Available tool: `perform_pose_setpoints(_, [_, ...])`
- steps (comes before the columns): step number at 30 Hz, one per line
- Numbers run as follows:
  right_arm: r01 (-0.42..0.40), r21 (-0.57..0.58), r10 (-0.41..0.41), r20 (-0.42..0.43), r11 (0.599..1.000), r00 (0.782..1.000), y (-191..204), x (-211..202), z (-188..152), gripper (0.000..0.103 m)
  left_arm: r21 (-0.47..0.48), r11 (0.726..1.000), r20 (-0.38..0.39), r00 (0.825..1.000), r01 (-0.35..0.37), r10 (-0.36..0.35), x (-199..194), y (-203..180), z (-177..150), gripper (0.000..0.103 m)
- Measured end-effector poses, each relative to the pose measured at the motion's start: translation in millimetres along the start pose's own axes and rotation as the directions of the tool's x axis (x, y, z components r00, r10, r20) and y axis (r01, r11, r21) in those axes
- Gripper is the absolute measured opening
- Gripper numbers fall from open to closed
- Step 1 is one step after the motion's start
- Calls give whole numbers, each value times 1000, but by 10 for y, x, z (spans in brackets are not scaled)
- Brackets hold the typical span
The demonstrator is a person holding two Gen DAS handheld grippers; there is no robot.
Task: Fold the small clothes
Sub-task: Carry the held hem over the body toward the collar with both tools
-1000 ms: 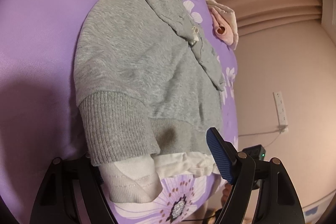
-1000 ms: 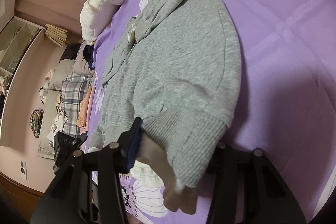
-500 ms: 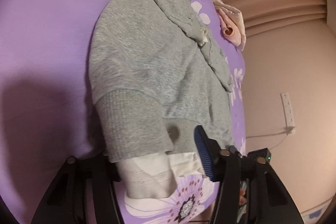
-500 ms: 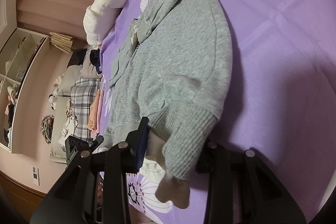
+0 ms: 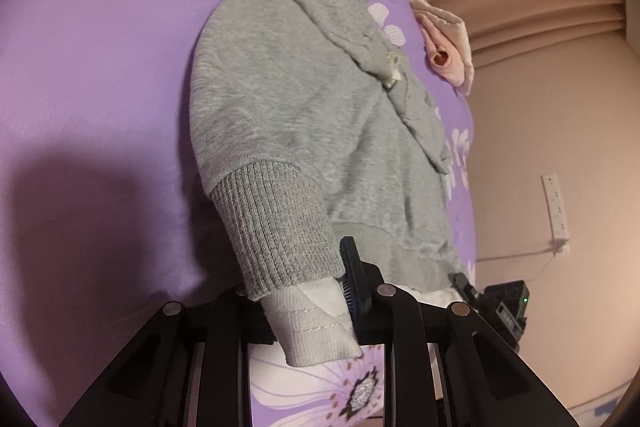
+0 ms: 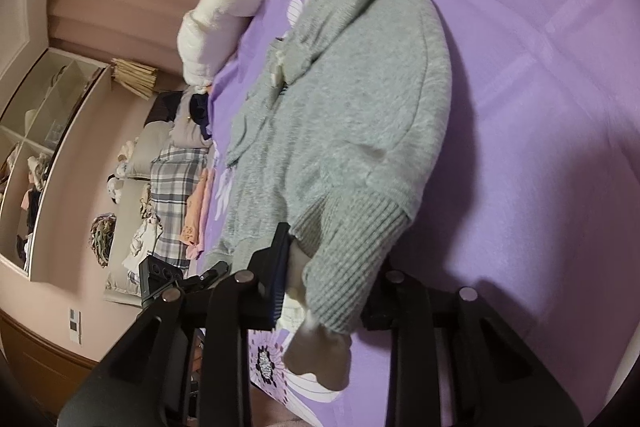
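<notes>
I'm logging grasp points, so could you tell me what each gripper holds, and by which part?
Both are closing on the grey sweater: the left gripper on one ribbed cuff, the right gripper on the other cuff.

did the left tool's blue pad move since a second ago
Yes. The blue pad has swung left, in from beside the hem to the white cuff of the sweater; the left tool is closing on it.

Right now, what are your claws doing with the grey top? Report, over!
Left claw closing on ribbed grey cuff. Right claw closing on other cuff. Small grey sweatshirt flat on purple flowered bedsheet. Nothing in the way.
</notes>
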State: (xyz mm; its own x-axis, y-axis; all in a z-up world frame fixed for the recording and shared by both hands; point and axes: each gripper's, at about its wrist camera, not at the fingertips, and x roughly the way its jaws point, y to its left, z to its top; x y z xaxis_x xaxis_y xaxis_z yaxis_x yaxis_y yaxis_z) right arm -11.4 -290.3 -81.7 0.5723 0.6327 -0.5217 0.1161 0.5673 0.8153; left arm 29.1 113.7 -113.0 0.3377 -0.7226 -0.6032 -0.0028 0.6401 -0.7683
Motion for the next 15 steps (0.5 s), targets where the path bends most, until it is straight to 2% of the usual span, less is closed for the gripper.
perform_pose_setpoints(6, [-62,-39,63,37,997,997,106,-43,39,28,6,997,21,997,79,-79,-58,-96,64,22])
perform_pose_setpoints(15, [-106,-45,109,64,993,992,148,-55,99,28,27,993,36,993,111,-112,-58,-217,160,22])
